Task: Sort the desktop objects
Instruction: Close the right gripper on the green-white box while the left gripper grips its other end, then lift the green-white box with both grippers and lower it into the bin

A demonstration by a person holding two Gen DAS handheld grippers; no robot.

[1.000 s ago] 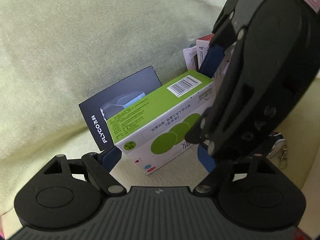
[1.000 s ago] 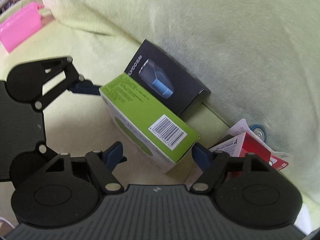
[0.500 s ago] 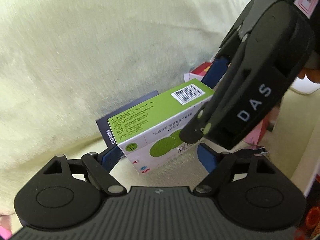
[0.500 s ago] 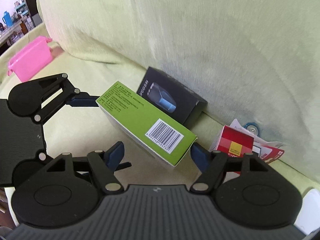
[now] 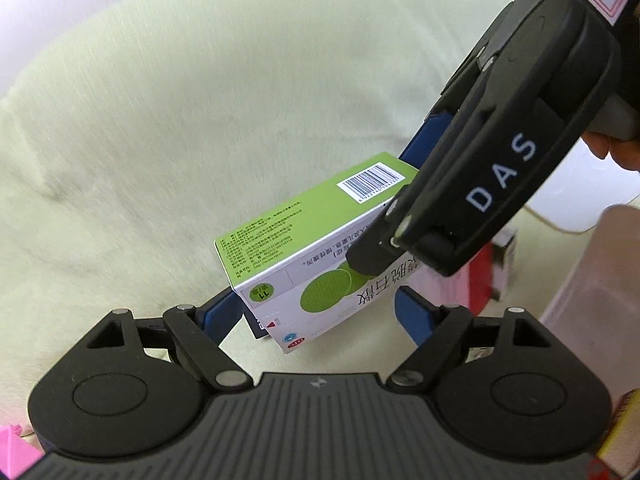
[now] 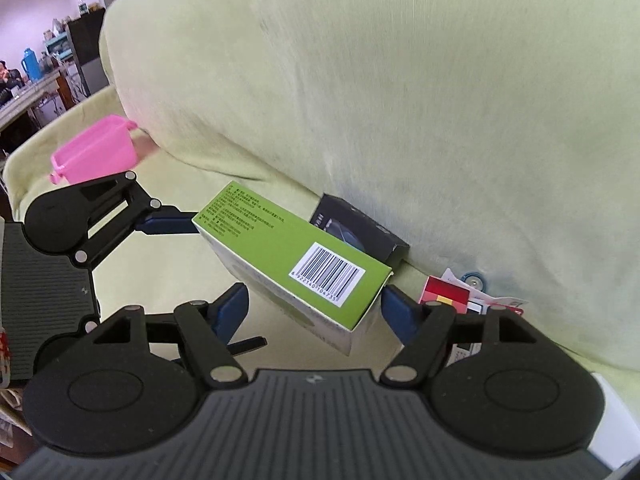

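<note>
1. Left gripper (image 5: 320, 312) and right gripper (image 6: 314, 308) each straddle an end of the box (image 6: 292, 264), jaws wide, lifting it clear of the sofa (image 6: 400, 100).
2. Beyond: black carton (image 6: 364, 236), red packet (image 6: 446, 290).
3. Box: green top, barcode, white side.
4. Pink bin (image 6: 96, 152) far left; open seat between.

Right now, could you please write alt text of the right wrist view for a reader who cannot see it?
A green and white cardboard box with a barcode hangs in the air between the right gripper and the left gripper, over a pale green sofa. A black carton leans on the backrest, and a pink plastic tub sits far left.
</note>
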